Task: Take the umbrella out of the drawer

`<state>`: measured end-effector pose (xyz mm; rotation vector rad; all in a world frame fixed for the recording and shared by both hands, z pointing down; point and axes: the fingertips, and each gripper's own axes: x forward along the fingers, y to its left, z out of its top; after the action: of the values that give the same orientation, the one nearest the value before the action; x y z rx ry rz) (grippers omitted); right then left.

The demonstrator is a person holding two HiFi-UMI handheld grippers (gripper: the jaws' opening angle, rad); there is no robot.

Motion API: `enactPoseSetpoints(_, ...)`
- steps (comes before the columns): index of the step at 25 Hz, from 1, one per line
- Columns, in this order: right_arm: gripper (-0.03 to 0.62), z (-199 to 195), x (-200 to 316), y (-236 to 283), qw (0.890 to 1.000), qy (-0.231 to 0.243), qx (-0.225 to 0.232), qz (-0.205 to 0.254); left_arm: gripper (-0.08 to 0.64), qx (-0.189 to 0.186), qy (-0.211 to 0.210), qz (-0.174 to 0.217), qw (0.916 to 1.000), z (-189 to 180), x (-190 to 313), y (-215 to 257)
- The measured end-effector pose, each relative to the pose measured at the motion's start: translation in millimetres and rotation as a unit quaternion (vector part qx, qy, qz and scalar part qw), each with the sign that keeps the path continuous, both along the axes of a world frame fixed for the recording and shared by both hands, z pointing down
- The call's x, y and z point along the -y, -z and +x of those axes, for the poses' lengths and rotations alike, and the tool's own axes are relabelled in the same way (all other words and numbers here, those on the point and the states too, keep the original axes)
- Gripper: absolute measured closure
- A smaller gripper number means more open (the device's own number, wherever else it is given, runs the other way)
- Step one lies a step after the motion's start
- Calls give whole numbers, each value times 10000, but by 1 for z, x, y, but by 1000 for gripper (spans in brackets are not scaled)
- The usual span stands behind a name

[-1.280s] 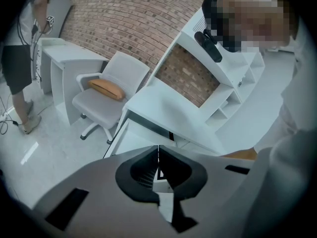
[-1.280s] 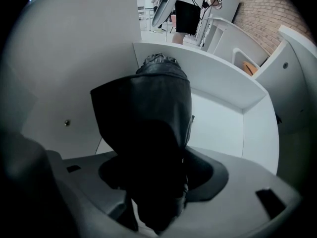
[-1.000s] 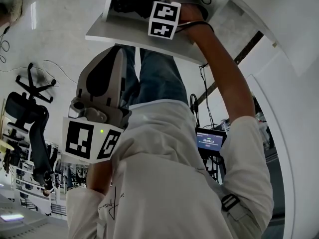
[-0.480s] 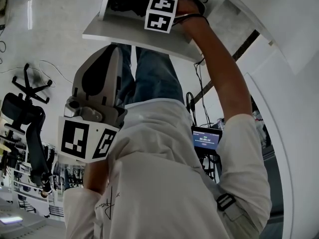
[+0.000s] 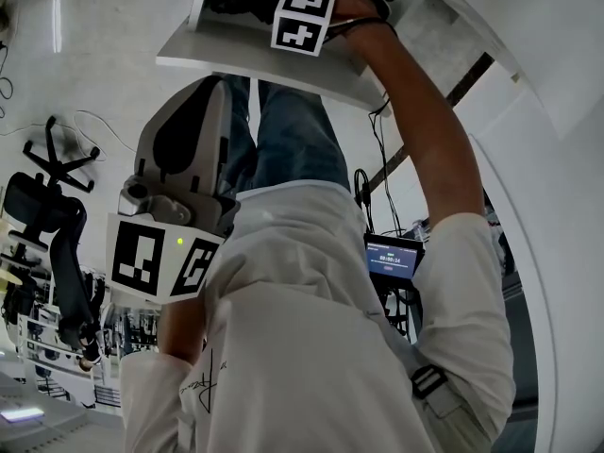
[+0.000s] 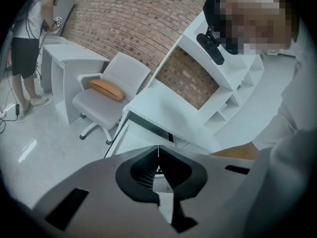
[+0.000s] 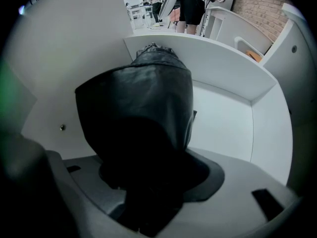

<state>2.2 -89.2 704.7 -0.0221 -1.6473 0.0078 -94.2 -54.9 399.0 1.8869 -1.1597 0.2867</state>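
Fingers (image 7: 247,187) clamping umbrella (image 7: 143,108), white drawer (image 7: 223,118), brick wall (image 6: 133,19)

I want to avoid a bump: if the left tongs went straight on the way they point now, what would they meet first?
Most likely the white desk, around its front edge, which lies straight ahead of the shut left tongs. Nothing shows in between, though depth is hard to judge.

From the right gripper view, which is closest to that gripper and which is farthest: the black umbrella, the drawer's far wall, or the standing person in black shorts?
1. The umbrella: centre of the view, between the jaws of the right gripper.
2. The drawer's far wall: behind the umbrella, running off to the right.
3. The standing person: beyond the drawer, at the top of the view.
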Motion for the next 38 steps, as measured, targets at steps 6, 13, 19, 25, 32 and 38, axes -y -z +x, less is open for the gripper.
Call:
enactPoseSetpoints(6, 347, 0, -1, -1, 9999, -39, -82, 113, 543, -34, -32, 19, 10000, 5, -4, 3)
enactPoseSetpoints(13, 357, 2, 0, 3, 9993, -330, 56, 161, 543, -10, 18, 97, 10000, 2, -4, 10)
enactPoseSetpoints(19, 359, 8, -3, 4, 9956, -930, 119, 5, 543, 3, -2, 225, 9997, 2, -1, 20)
enactPoseSetpoints(25, 360, 8, -8, 9, 9901, -1372, 255, -121, 543, 46, -3, 326, 9995, -2, 6, 27)
enactPoseSetpoints(32, 359, 22, -6, 19, 9820, -1840, 395, -181, 543, 78, -63, 422, 9991, 4, 7, 33)
enactPoseSetpoints(38, 359, 24, -7, 27, 9768, -2084, 441, -203, 543, 58, -118, 498, 9987, 2, 6, 38)
